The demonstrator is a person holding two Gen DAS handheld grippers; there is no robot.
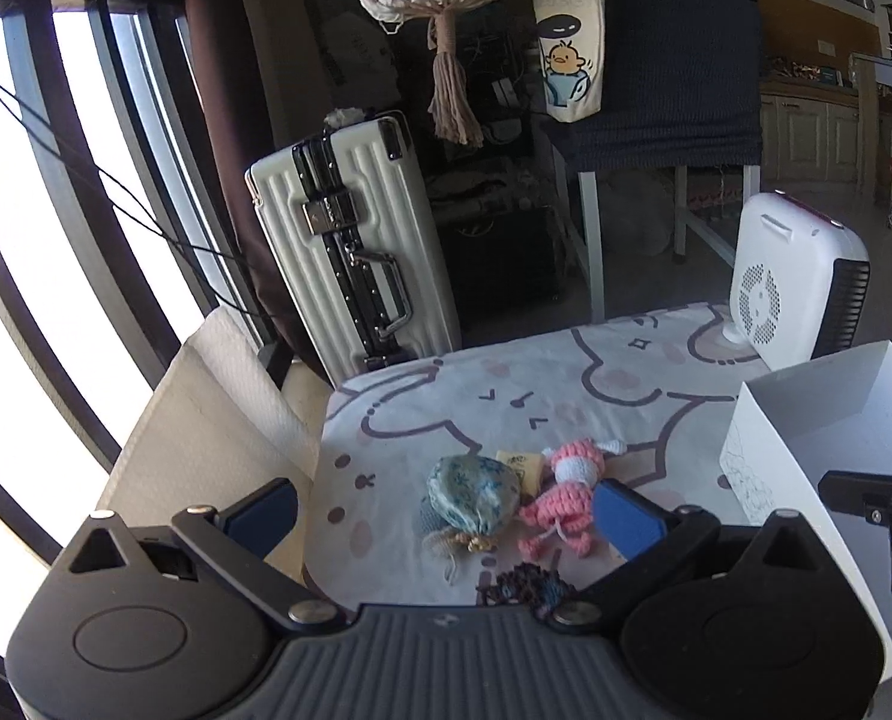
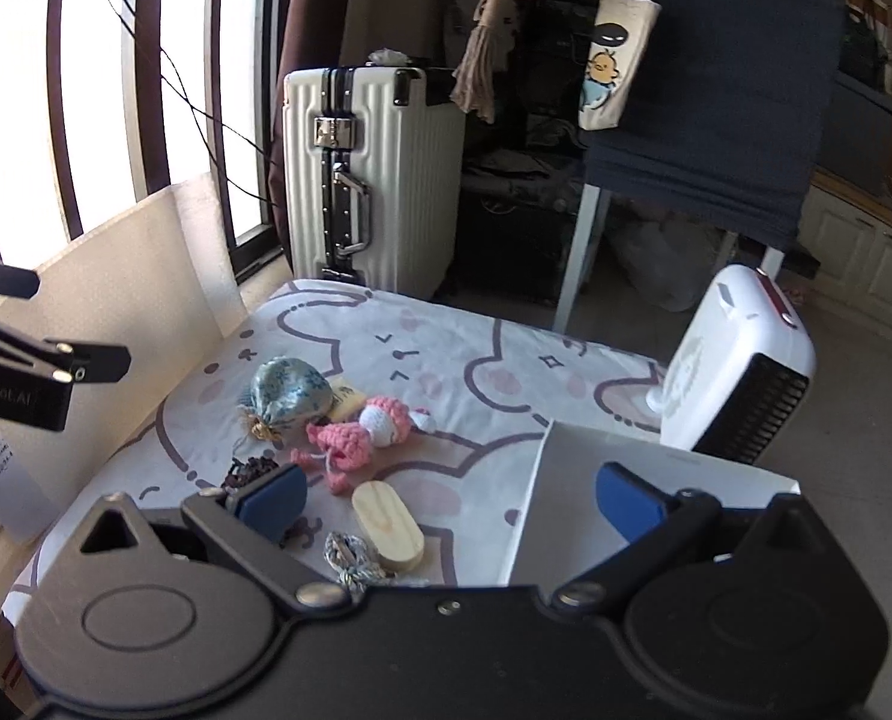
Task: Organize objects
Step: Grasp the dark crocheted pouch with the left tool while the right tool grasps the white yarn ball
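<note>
A blue patterned pouch (image 1: 473, 495) (image 2: 290, 393), a pink crochet doll (image 1: 566, 495) (image 2: 356, 435), a yellow card (image 1: 521, 468) and a dark knitted piece (image 1: 527, 588) (image 2: 251, 471) lie on the cartoon-print cloth (image 1: 506, 384) (image 2: 446, 354). A wooden oval block (image 2: 386, 525) and a grey knitted cord (image 2: 350, 558) lie nearer the right gripper. A white open box (image 1: 836, 420) (image 2: 572, 498) stands at the right. My left gripper (image 1: 446, 516) is open and empty above the pouch and doll. My right gripper (image 2: 446, 498) is open and empty, over the box's left edge.
A white fan heater (image 1: 794, 282) (image 2: 740, 372) stands at the cloth's far right corner. A white suitcase (image 1: 344, 240) (image 2: 368, 174) and a chair with a dark cover (image 1: 656, 90) stand behind. A beige padded panel (image 1: 206, 432) lines the left side by the window.
</note>
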